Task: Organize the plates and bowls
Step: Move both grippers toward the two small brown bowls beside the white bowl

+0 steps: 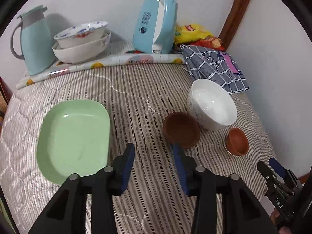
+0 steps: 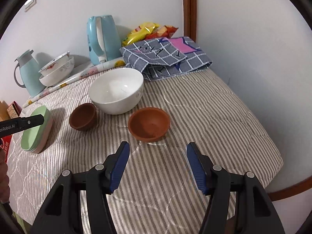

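Note:
A green square plate lies on the striped cloth at the left; in the right wrist view it tops a short stack. A dark brown bowl sits beside a large white bowl. A lighter clay bowl stands to their right. My left gripper is open and empty, between the green plate and the dark brown bowl. My right gripper is open and empty, just short of the clay bowl.
At the back stand a pale blue jug, stacked patterned white bowls, a blue kettle, snack packets and a folded checked cloth. The table edge curves at the right, by the wall.

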A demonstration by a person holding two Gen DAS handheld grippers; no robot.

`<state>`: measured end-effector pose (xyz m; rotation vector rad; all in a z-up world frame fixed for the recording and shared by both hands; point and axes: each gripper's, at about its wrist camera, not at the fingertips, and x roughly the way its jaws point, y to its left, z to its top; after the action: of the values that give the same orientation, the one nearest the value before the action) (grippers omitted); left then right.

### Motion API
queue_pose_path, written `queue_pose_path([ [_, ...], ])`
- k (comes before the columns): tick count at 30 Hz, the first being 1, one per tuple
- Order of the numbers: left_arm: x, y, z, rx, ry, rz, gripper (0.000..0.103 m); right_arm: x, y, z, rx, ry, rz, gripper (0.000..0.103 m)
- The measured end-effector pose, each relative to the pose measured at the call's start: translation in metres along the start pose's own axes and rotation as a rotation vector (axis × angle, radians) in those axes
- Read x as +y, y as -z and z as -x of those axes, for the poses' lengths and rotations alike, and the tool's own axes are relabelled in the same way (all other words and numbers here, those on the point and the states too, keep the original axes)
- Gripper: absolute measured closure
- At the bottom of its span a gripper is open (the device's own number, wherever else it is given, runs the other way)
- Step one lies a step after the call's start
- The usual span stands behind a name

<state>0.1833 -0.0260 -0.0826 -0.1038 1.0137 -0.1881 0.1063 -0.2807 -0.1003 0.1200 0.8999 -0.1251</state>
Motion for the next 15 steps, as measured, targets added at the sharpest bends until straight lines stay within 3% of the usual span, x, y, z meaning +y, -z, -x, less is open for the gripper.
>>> queue_pose_path([
  [15, -0.008, -0.01, -0.055, 0.054, -0.031, 0.043, 0.056, -0.024, -0.025, -0.054, 0.047, -0.038, -0.058, 0.042],
])
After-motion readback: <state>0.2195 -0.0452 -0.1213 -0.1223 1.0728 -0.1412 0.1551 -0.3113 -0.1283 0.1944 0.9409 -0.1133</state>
